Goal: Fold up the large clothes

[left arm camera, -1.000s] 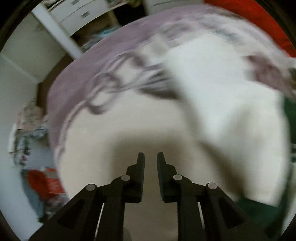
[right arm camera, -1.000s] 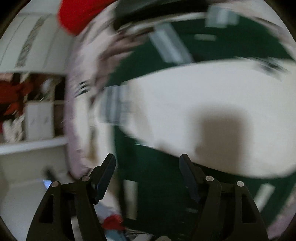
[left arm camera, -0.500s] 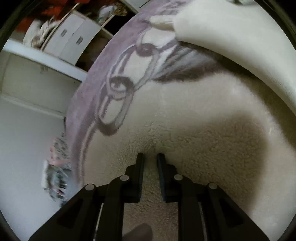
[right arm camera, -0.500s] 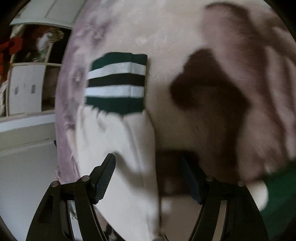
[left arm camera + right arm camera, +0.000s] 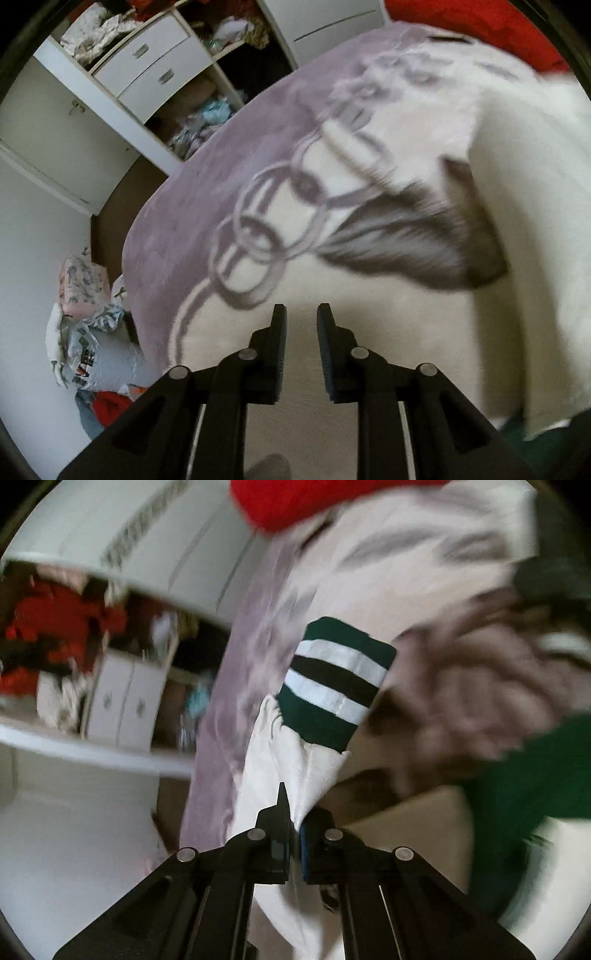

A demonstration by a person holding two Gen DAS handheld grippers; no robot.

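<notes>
A cream and green jacket lies on a bed. In the right wrist view its cream sleeve ends in a green cuff with white and black stripes. My right gripper is shut on the cream sleeve fabric and lifts it. The green body of the jacket is at the right, blurred. In the left wrist view the cream jacket panel fills the right side. My left gripper hovers over cream fabric, jaws a narrow gap apart, holding nothing.
The bed carries a lilac and cream blanket with a ring pattern. A white wardrobe with drawers and stuffed shelves stands beyond the bed. Clothes are piled on the floor at the left. A red item lies at the bed's far end.
My right gripper has shut on the cream sleeve and lifted it; it was open before. My left gripper has pulled back from the fabric and now sees more of the bed.
</notes>
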